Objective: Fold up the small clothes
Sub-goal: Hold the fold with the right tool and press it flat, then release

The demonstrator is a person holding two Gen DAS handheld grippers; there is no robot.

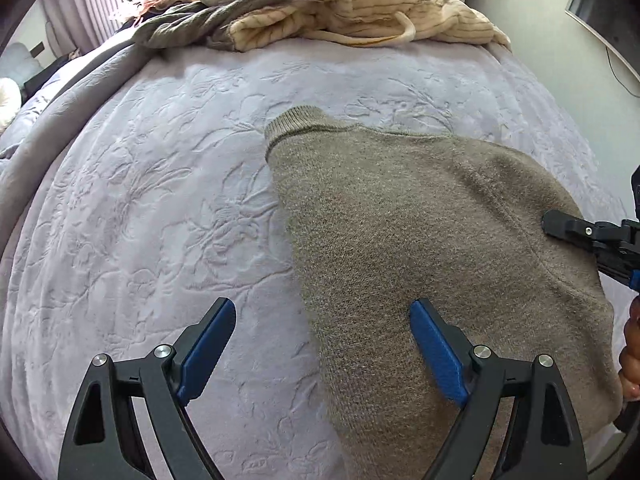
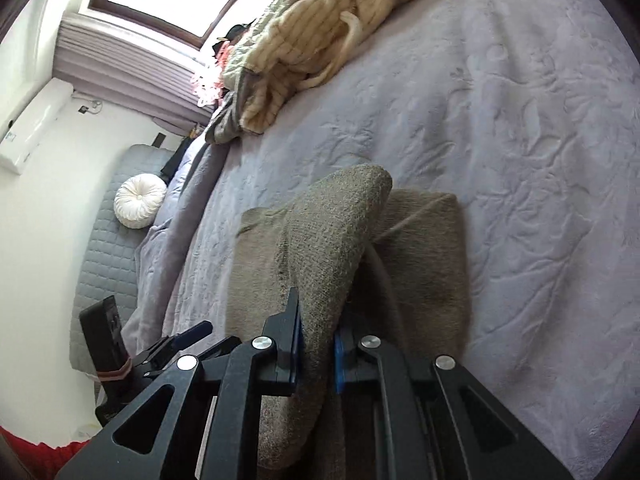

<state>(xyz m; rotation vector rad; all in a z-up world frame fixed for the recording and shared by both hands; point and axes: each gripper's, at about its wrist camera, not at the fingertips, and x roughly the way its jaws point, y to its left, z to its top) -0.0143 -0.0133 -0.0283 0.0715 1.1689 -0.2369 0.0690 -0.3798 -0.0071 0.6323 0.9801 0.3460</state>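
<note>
The left tool [image 1: 322, 330] stood wide apart with nothing between its blue pads, one over the embossed lavender bedspread [image 1: 160, 200], the other over the sweater [image 1: 420, 220]. The right tool [image 2: 318, 344] was nearly closed, pinching a raised fold of that taupe, fuzzy knit sweater. The garment lay flat on the bed directly ahead of the left tool, long axis running away from it, ribbed collar [image 1: 294, 120] at the far end. Beyond lay a rumpled clothes pile [image 1: 340, 4]
</note>
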